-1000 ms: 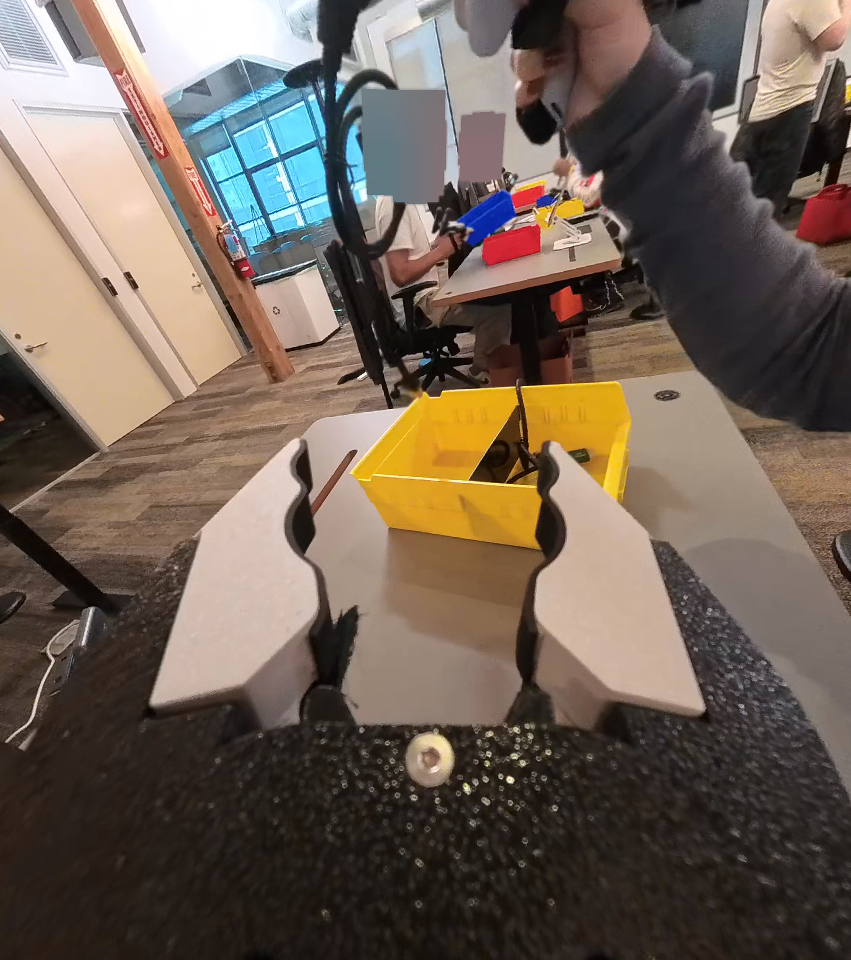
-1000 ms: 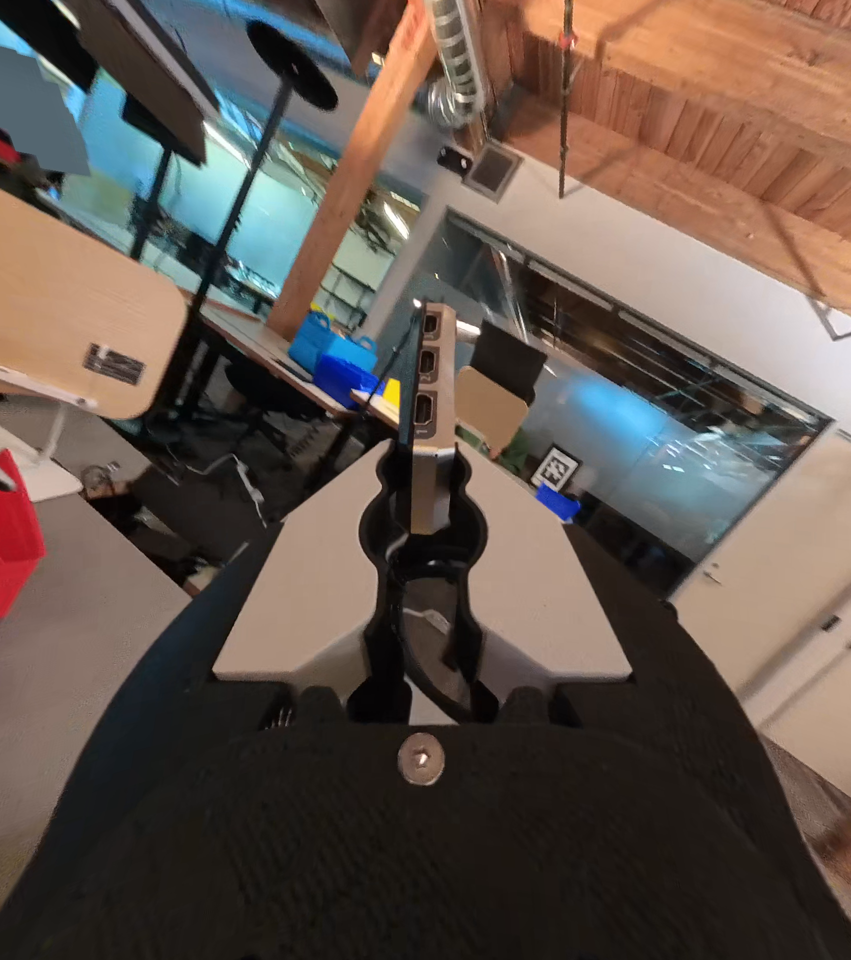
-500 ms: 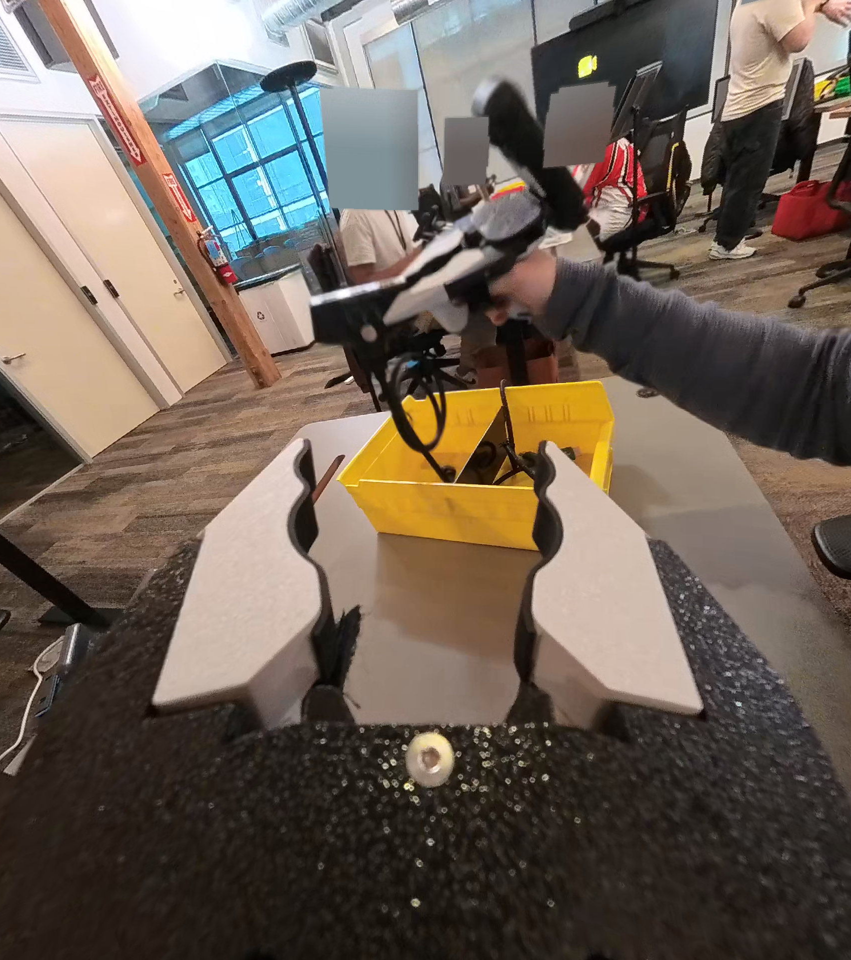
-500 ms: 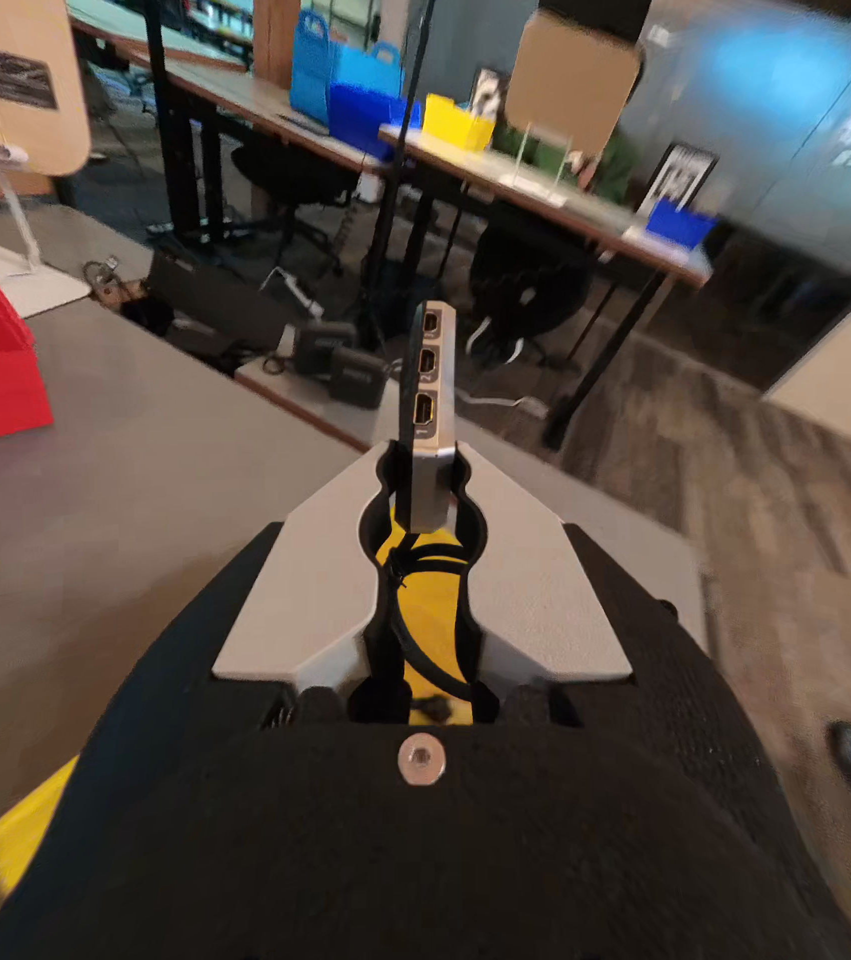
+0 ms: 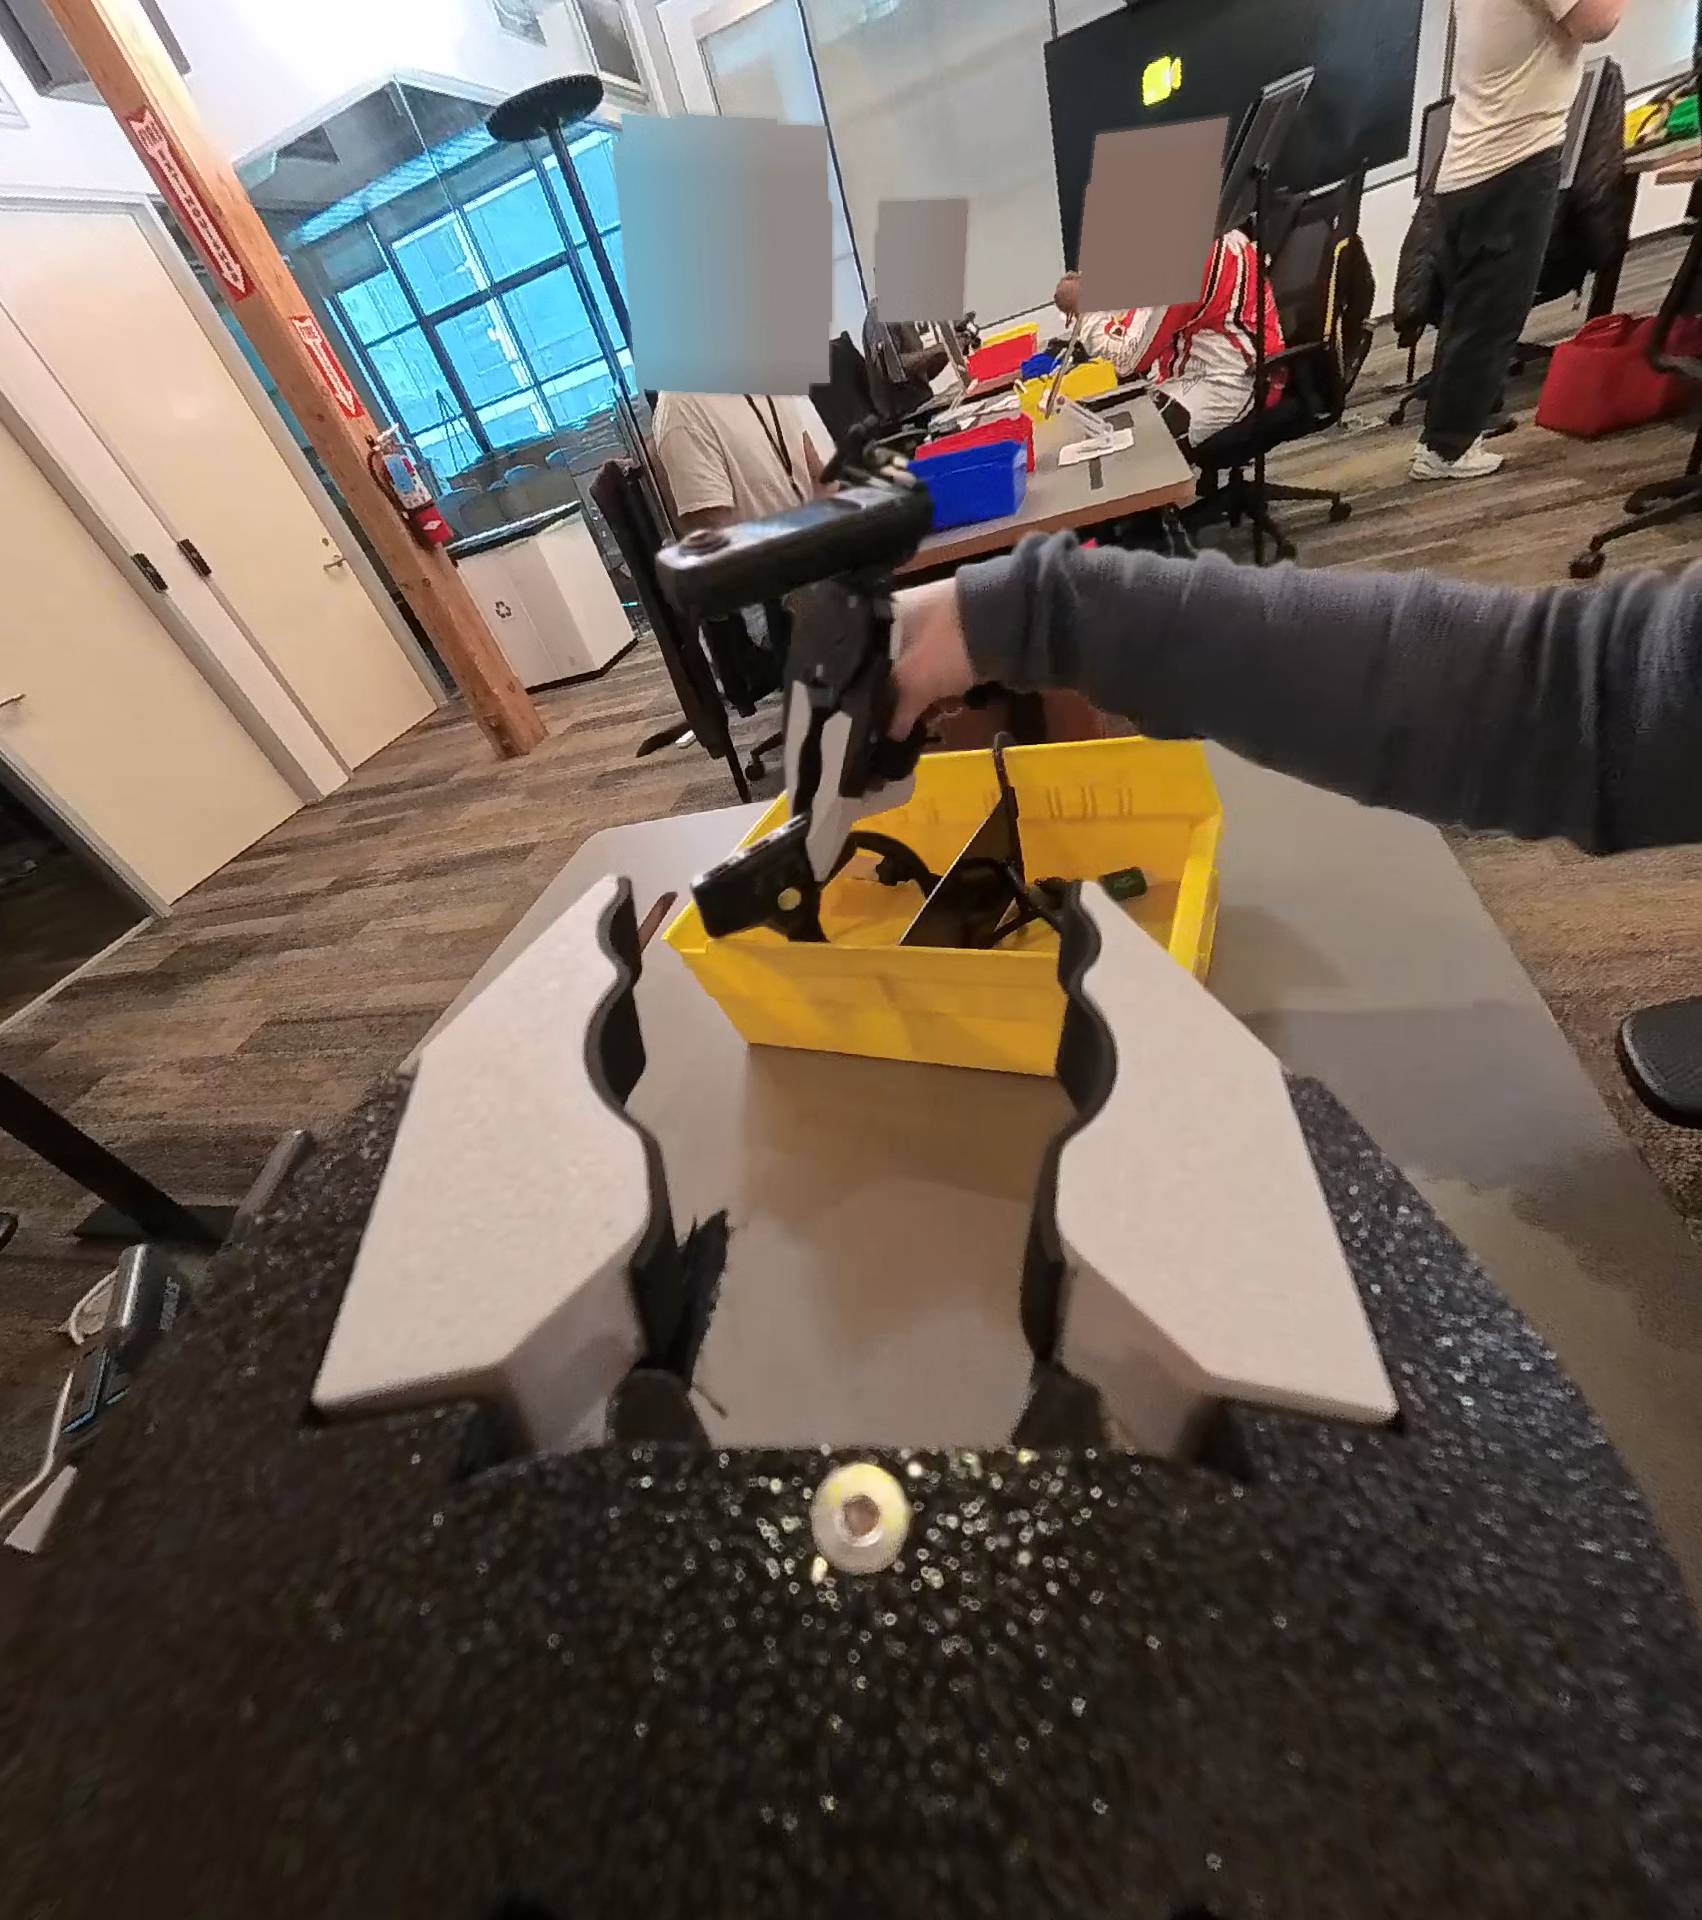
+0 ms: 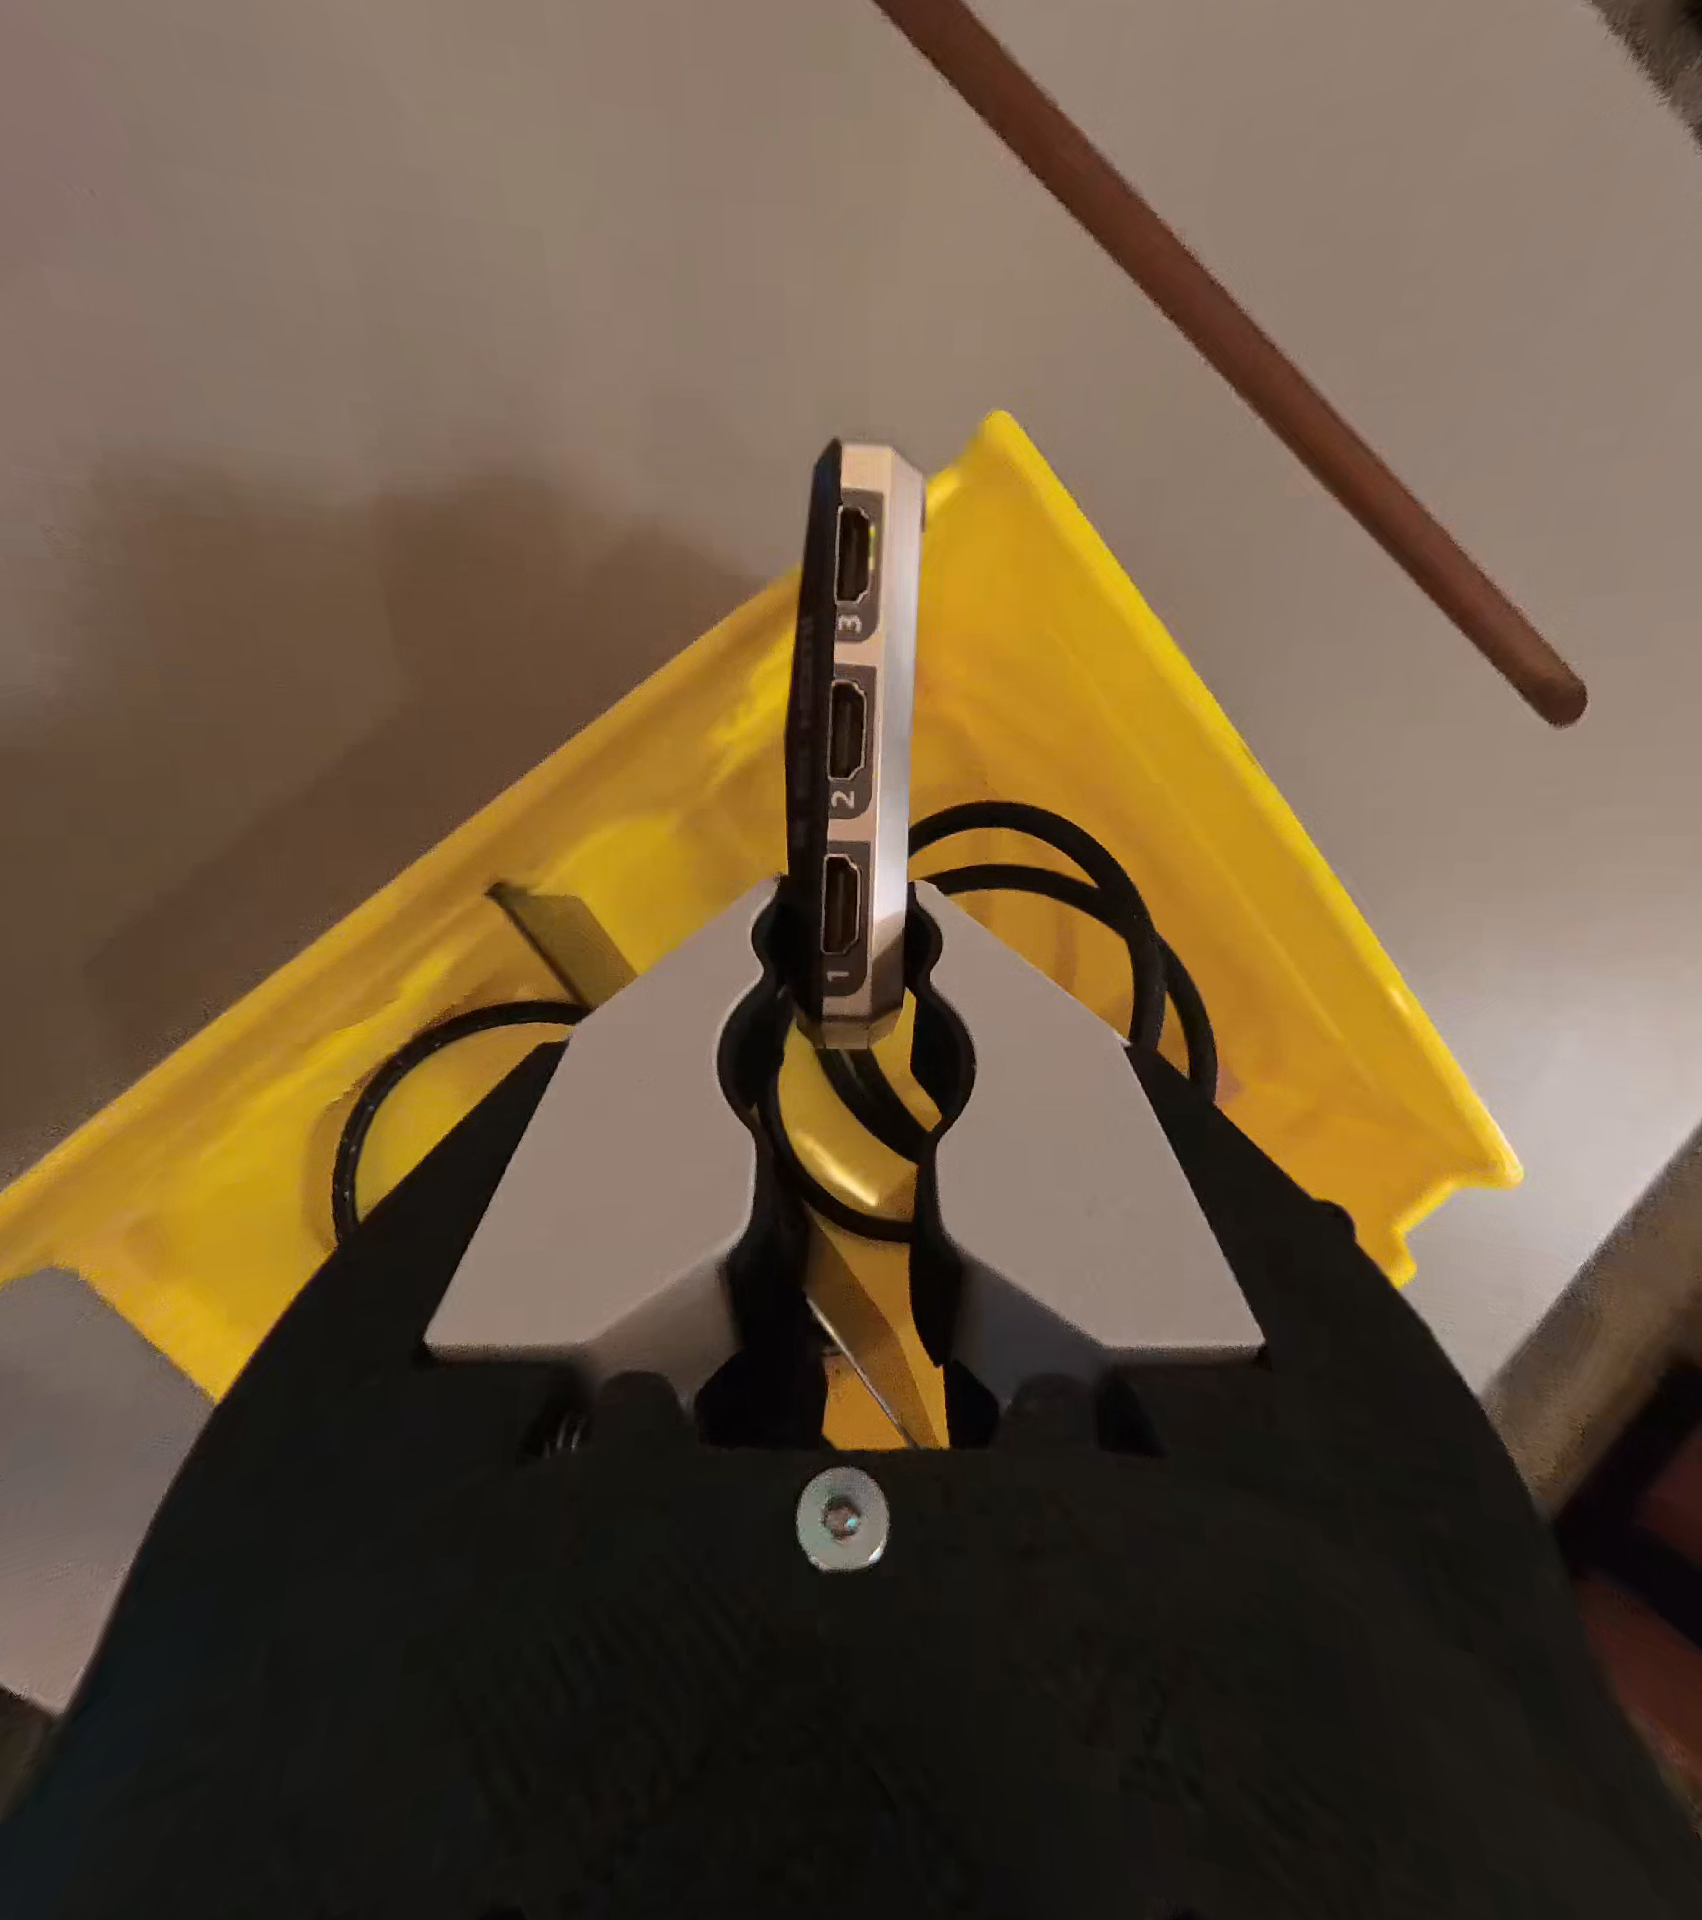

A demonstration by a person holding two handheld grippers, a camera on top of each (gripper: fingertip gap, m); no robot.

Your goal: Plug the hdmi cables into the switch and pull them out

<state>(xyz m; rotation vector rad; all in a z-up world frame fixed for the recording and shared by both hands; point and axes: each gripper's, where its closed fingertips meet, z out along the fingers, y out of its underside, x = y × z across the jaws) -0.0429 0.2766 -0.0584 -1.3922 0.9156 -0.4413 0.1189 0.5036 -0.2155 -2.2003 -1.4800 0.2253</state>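
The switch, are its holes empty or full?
Empty. All three ports on the switch show open, with no cable plugged in; the right gripper holds it.

we counted two grippers, the left gripper [image 5: 852, 1029] and the right gripper [image 6: 842, 940], one switch [image 6: 852, 727] with three ports, one yellow bin [image 5: 940, 1003], one brown stick [image 6: 1231, 343], and perhaps two black cables [image 6: 1086, 914], blurred and partly hidden.

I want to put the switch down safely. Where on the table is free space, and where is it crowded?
The grey table is bare between the yellow bin and the left gripper. It is also bare right of the bin. The bin is crowded with black cables; a brown rod lies beyond it.
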